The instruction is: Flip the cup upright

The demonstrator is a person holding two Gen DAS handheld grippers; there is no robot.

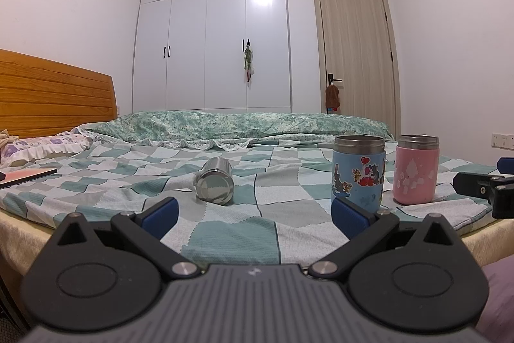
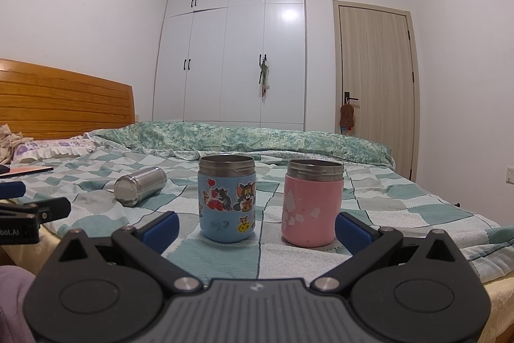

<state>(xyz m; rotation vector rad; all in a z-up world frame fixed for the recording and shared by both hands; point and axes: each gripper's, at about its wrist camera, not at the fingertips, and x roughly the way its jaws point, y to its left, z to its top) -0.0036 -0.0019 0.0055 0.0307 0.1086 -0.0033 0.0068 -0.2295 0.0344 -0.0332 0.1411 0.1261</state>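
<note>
Presently: one steel cup (image 1: 214, 185), lying on its side on the bed (image 1: 225, 233), left of the upright blue cup (image 1: 358, 172). Likely light, rigid, slick; I'd grip across its mid-body. My left tool (image 1: 253, 211) and right tool (image 2: 257, 225) both spread wide, empty.

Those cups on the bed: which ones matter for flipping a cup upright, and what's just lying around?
Part of the job:
steel cup, lying on its side
left gripper, open

Just lying about:
blue cartoon cup, already upright
pink cup, already upright
flat pink item
pillow
</note>
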